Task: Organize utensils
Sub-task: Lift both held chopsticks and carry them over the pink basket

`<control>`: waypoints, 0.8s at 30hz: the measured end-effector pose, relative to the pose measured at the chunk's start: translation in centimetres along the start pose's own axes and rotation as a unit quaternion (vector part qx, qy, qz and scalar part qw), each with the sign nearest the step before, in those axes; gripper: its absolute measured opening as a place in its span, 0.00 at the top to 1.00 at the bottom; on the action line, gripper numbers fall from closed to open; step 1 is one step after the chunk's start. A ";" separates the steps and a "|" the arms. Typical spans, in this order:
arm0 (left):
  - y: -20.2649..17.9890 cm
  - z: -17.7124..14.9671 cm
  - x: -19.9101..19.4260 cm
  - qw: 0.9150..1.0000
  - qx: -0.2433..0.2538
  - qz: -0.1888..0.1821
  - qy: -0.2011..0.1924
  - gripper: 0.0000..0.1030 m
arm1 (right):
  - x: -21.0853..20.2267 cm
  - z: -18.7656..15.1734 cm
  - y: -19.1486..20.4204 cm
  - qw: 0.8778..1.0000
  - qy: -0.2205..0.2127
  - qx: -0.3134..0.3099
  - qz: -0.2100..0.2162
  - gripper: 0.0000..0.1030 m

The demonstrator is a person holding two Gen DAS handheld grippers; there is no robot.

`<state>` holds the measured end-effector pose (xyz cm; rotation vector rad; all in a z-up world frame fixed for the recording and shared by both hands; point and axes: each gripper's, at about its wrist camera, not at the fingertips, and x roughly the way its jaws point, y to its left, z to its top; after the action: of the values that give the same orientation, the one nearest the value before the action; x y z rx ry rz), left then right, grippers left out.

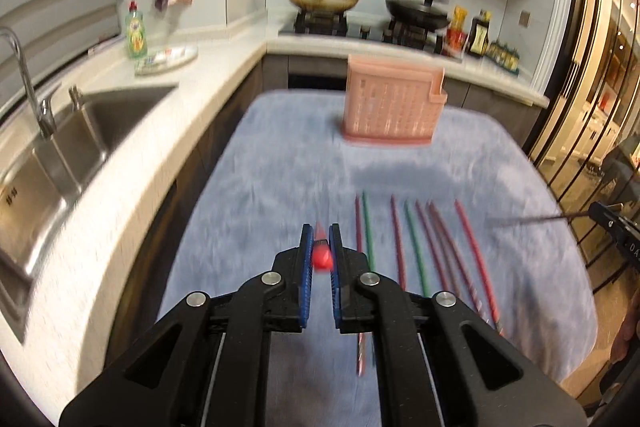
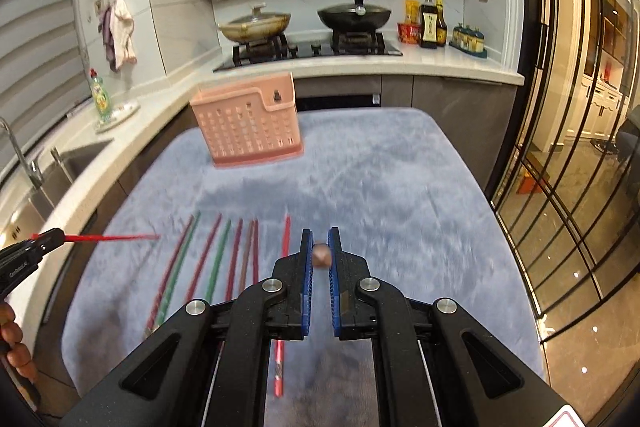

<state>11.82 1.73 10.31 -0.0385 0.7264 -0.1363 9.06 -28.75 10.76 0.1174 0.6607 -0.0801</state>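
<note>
Both grippers are pinching chopsticks up off the table: the left gripper (image 1: 321,241) is clamped on a bright red chopstick (image 1: 322,259), the right gripper (image 2: 321,242) on a brownish chopstick (image 2: 321,254). The remaining coloured chopsticks (image 1: 416,247) lie in a row on the fuzzy blue cloth (image 1: 280,163), well short of the pink slotted plastic holder (image 1: 390,107) at its far end

A table under a fuzzy blue cloth (image 2: 400,179) carries everything ahead of my tongs. A pink slotted utensil holder (image 2: 248,123) stands upright at the far end. Nearer me, loose chopsticks (image 2: 218,259), red, green and maroon, lie side by side between my two tongs.
</note>
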 end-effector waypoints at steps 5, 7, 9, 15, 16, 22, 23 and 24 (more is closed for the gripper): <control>-0.5 4.1 -0.4 0.999 0.002 -0.001 -0.038 0.93 | 0.2 3.3 0.4 1.000 -0.025 0.001 0.014 0.93; -0.6 5.7 -0.2 0.999 0.002 -0.001 -0.049 0.93 | 0.5 4.6 0.6 0.999 -0.030 0.007 0.026 0.93; -0.6 7.2 0.0 0.998 -0.002 -0.005 -0.056 0.93 | 0.9 5.9 1.0 0.998 -0.036 0.011 0.041 0.93; -1.0 13.2 0.1 0.995 -0.011 -0.023 -0.098 0.93 | 2.2 11.0 2.3 0.995 -0.070 0.016 0.064 0.93; -1.0 14.1 0.1 0.994 -0.013 -0.024 -0.105 0.93 | 2.5 12.0 2.5 0.994 -0.077 0.019 0.071 0.93; -2.2 20.8 0.3 0.985 -0.027 -0.036 -0.166 0.93 | 4.2 19.3 4.2 0.985 -0.141 0.025 0.092 0.93; -2.5 22.1 0.6 0.983 -0.029 -0.039 -0.179 0.93 | 4.6 20.6 4.4 0.984 -0.150 0.027 0.096 0.93; -2.8 22.8 0.7 0.981 -0.029 -0.038 -0.185 0.93 | 5.3 22.1 4.8 0.981 -0.159 0.031 0.102 0.93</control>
<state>27.17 -1.40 27.09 -0.1442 0.3562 -0.1757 27.13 -27.18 25.18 0.2263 0.3233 0.0769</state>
